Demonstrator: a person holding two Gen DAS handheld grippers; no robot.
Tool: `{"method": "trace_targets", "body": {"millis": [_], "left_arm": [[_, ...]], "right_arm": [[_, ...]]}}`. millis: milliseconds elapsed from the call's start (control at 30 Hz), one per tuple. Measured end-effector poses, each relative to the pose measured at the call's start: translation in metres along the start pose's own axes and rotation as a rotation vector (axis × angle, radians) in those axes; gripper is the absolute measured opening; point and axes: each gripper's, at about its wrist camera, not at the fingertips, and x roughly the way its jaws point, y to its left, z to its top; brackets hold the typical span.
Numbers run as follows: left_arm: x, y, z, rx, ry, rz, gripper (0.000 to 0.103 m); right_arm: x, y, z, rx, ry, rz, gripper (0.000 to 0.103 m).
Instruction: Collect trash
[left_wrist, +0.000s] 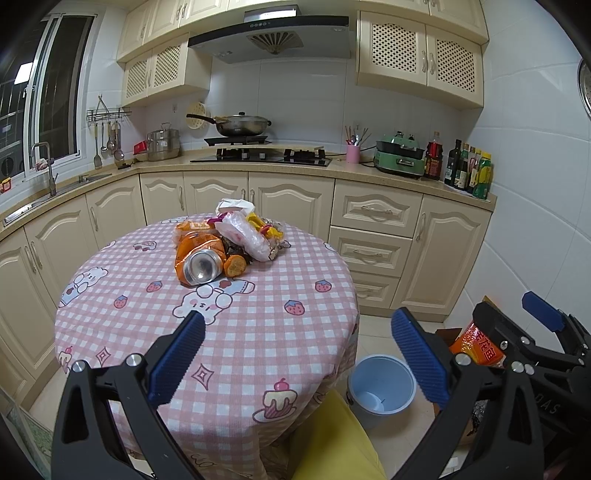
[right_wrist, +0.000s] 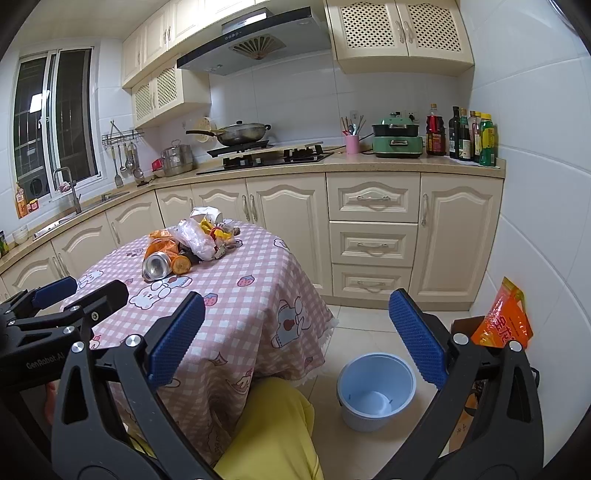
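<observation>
Shiny metal can (left_wrist: 201, 266); crinkled glossy plastic bag (left_wrist: 243, 234); matt checked cloth tablecloth (left_wrist: 258, 332); smooth plastic bin (left_wrist: 382, 387).

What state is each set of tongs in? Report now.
Left tongs: open, holding nothing, above the table.
Right tongs: open, holding nothing, above the bin.

Both wrist cams sit near the front edge of the round pink-checked table (left_wrist: 258, 325) (right_wrist: 236, 295), facing the kitchen counter, sharing the light-blue plastic bin (left_wrist: 382, 386) (right_wrist: 375, 387).

Bottle labels (right_wrist: 436, 142) too small to read; perhaps wrappers, half buried under the plastic bag (left_wrist: 245, 236).
</observation>
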Motion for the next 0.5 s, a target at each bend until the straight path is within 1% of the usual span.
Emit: {"method": "trace_targets", "body": {"millis": [500], "left_arm": [[-0.0015,-0.0006,0.0011,0.001,-0.001,-0.002,0.099]], "right_arm": [[-0.0004,0.0006,-0.0004,0.0,0.0,-0.001,0.098]]}}
